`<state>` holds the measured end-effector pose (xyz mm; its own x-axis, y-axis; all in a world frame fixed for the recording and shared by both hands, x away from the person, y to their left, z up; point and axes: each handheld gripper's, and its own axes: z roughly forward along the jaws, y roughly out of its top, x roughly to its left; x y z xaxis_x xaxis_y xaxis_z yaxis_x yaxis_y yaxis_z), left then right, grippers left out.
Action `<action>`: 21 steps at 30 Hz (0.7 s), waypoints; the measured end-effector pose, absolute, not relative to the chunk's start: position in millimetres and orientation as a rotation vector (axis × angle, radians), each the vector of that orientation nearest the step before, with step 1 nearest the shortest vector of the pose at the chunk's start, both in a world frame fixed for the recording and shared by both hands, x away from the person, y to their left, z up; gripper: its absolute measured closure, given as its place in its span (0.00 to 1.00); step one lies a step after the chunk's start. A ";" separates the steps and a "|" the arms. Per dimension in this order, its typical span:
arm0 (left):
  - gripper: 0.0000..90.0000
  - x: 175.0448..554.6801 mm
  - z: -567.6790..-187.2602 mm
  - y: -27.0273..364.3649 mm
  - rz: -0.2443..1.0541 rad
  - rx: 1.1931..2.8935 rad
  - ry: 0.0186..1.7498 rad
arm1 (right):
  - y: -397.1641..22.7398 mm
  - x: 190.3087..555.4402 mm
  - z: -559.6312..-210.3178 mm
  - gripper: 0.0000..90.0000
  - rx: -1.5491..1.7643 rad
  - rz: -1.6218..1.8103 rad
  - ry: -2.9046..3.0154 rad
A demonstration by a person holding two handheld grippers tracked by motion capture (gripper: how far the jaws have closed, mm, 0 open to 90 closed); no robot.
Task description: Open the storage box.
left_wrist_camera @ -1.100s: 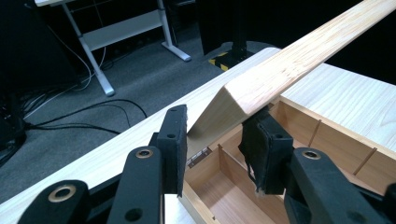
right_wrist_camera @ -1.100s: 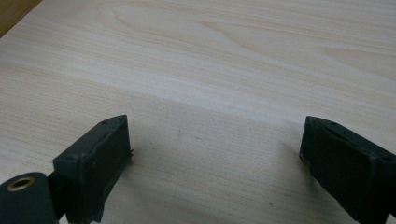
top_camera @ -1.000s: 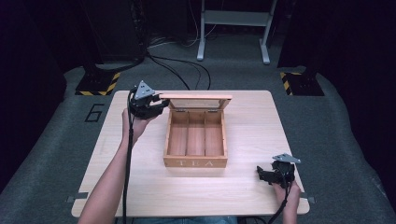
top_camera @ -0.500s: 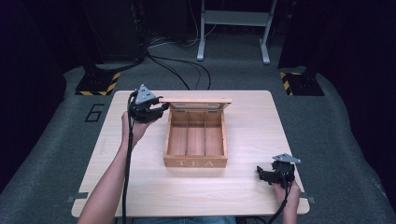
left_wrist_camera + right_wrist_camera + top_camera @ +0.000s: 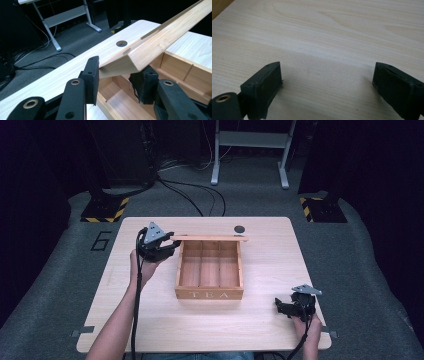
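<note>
Partly hidden lid (image 5: pixel 160 42) corner clamped by left gripper (image 5: pixel 117 82) fingers, right gripper (image 5: pixel 327 87) fingers wide, box (image 5: pixel 210 292) far wall obscured.

The lid (image 5: pixel 160 37) runs out past the top right edge in the left gripper view, well beyond the jaws. Below them, the box (image 5: pixel 125 100) is cut off.

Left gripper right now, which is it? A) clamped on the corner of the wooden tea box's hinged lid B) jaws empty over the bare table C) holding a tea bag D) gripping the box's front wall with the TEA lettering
A: in the left gripper view the left gripper has its black pads on either side of the corner of the light wooden hinged lid, raised over the open three-compartment wooden tea box.
</note>
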<state>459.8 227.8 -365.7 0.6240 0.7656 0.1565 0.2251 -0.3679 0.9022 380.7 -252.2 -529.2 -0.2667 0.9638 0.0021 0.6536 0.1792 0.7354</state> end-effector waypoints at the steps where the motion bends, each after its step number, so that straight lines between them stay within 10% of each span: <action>1: 0.65 457.7 -367.7 227.6 0.725 1.901 0.786 | -252.1 380.7 -529.1 0.09 1.517 0.875 1.992; 21: 0.61 424.2 -413.1 227.8 0.710 1.904 0.815 | -252.3 380.5 -529.2 0.09 1.511 0.871 1.996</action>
